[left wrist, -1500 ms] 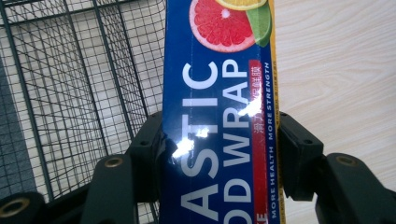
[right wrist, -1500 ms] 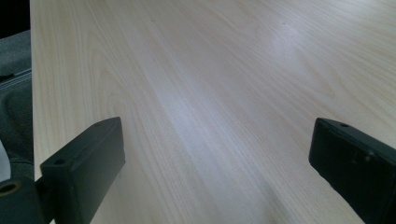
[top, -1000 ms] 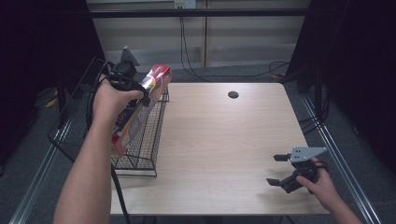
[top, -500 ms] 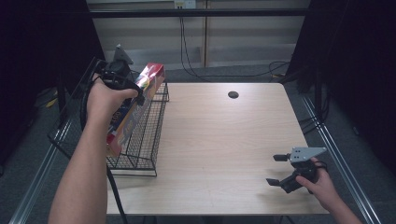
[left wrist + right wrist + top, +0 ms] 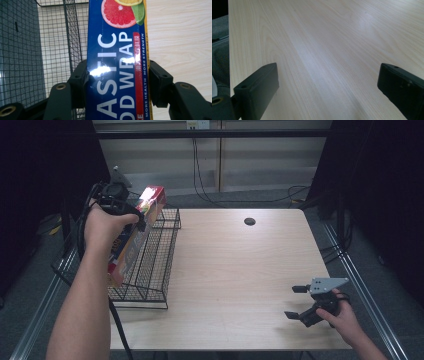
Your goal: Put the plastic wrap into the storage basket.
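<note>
Blue printed cardboard forms the one long plastic food wrap box point(image 5: 117, 62), which is clamped across its width by the two black jaws of the left gripper point(image 5: 117, 80). In the left gripper view one pad is pressed against each long side of the box, and a grapefruit and a lime slice are printed near its far end. In the high view the left gripper point(image 5: 117, 202) is seen raised at the table's left side, and the box point(image 5: 137, 227) is held tilted, with its red end uppermost, over the single black wire mesh rack point(image 5: 155, 265). Whether the lower end of the box touches the rack cannot be told.

One rack is counted, standing on the left part of the pale wooden table point(image 5: 235, 270). One small dark round hole point(image 5: 249, 221) is seen in the tabletop near its far edge, well apart from the rack.

The right gripper point(image 5: 300, 302) is held low by the table's near right corner, with one grey three-cornered plate point(image 5: 327, 284) on top. In the right gripper view its two black jaws stand wide apart, and nothing but bare wood point(image 5: 324, 50) lies between them.
</note>
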A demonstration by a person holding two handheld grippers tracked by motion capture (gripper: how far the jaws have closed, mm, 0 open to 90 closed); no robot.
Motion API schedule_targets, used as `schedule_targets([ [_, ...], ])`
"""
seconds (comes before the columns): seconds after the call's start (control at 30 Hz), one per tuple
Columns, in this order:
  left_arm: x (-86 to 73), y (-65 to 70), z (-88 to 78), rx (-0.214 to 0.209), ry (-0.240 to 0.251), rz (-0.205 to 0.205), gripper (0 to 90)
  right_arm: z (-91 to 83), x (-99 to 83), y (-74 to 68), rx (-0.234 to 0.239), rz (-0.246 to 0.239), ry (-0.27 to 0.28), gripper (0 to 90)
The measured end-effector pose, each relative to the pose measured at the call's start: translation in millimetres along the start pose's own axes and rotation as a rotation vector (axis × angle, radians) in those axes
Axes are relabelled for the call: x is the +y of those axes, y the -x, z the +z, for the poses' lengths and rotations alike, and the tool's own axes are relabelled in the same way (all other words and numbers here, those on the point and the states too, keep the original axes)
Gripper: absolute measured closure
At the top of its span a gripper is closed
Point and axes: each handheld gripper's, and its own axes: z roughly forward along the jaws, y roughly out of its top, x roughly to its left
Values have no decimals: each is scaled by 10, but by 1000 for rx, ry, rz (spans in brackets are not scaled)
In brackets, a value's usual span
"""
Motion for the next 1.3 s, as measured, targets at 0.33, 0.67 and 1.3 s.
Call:
schedule_targets([
  [0.33, -13, -94, -34, 13, 11, -29, 439, 12, 1, 0, 9, 4, -2, 32],
  [0.67, -36, -185, -52, 32, 13, -56, 439, 9, 0, 2, 7, 3, -1, 32],
  [1.3, -117, -377, -55, 40, 16, -109, 439, 16, 0, -2, 4, 3, -5, 32],
])
